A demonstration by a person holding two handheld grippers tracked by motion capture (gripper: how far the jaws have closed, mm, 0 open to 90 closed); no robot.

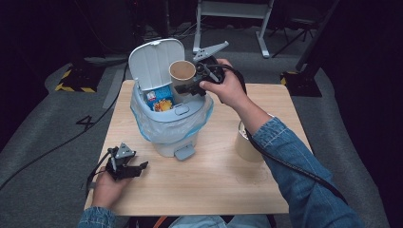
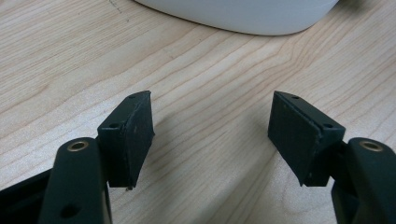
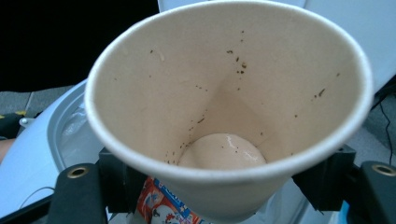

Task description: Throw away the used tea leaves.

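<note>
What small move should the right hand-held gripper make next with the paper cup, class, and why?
Probably open its jaws and let the cup drop. The right hand-held gripper grips the used paper cup directly above the open bin, whose lid stands up and which already holds a colourful carton. The left hand-held gripper rests open on the table.

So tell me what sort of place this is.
Probably a lab or studio set up for recording, not a home: a small wooden table stands alone on grey carpet, cables trail across the floor, and hazard-striped tape marks equipment bases.
</note>
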